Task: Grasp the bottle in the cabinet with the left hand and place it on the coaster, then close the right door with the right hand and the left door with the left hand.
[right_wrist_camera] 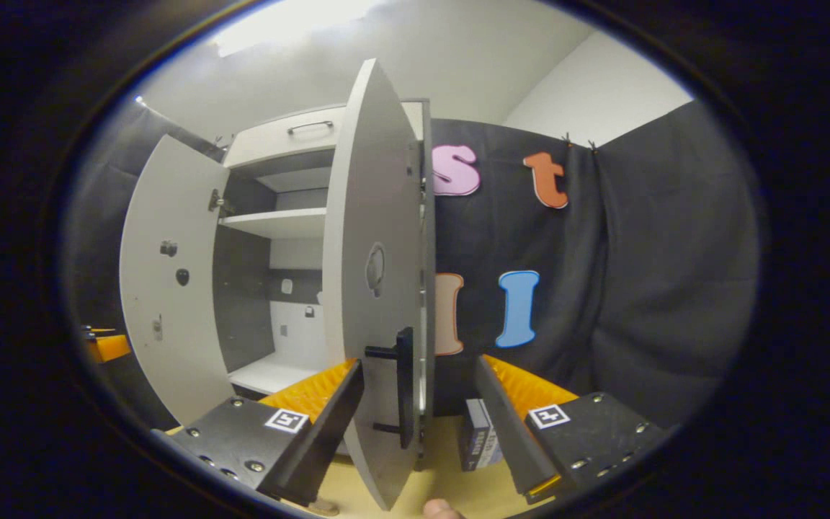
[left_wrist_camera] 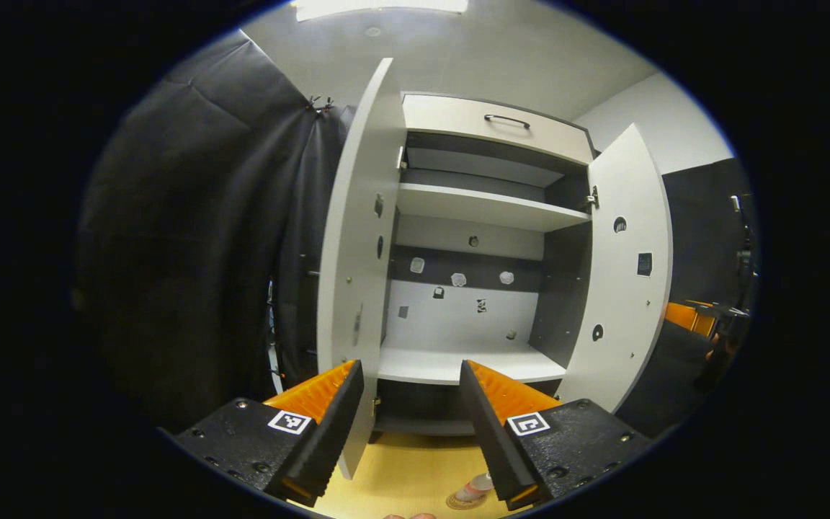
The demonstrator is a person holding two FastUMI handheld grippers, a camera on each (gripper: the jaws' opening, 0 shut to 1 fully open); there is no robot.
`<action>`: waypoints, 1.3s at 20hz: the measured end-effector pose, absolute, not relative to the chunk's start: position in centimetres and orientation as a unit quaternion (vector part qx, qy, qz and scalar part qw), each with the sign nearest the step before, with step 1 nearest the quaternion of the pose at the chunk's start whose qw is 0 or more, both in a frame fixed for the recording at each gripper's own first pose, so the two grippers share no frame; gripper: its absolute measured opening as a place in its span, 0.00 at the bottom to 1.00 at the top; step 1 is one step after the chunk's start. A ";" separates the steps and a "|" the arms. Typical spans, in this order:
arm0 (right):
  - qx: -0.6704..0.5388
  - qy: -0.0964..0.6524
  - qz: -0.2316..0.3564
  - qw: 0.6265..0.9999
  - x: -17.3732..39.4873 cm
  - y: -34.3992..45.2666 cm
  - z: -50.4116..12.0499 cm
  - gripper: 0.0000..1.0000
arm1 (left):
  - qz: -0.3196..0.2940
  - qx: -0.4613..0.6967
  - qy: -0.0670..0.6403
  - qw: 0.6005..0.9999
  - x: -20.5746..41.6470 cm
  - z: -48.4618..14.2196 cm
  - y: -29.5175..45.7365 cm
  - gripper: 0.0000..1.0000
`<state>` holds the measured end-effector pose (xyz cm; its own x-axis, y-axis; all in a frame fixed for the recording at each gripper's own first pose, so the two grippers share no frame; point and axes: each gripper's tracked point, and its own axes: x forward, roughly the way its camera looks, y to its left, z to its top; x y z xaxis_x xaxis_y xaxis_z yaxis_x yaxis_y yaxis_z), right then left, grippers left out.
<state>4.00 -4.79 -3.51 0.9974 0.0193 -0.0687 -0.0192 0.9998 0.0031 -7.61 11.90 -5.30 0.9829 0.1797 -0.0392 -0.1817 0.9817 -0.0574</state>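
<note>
In the left gripper view the white cabinet stands with both doors swung out and bare shelves. The bottle stands on the round coaster on the yellow tabletop, low between my fingers. My left gripper is open and holds nothing, in front of the left door. The right door stands open too. In the right gripper view my right gripper is open, its fingers either side of the right door's edge and black handle. I cannot tell if a finger touches the door.
A small box stands on the yellow table by the right door. Black cloth walls close in both sides. An orange object sits at the far right of the left gripper view. A fingertip shows at the bottom edge.
</note>
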 end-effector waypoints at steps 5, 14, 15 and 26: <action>0.009 0.043 0.045 0.998 6.2 -0.1 -4.1 0.93 | 0.125 -0.032 0.021 0.991 -9.6 -5.4 14.7 0.78; 0.020 0.054 0.098 0.994 9.7 8.0 -5.1 0.96 | 0.175 -0.028 0.022 0.984 -11.8 -5.6 19.1 0.84; 0.022 0.054 0.101 0.993 9.8 8.5 -5.3 0.95 | 0.179 -0.028 0.024 0.983 -11.9 -5.7 19.4 0.84; 0.032 0.058 0.085 0.994 9.2 7.9 -5.9 0.96 | 0.180 -0.041 0.025 0.983 -7.0 -7.0 23.6 0.84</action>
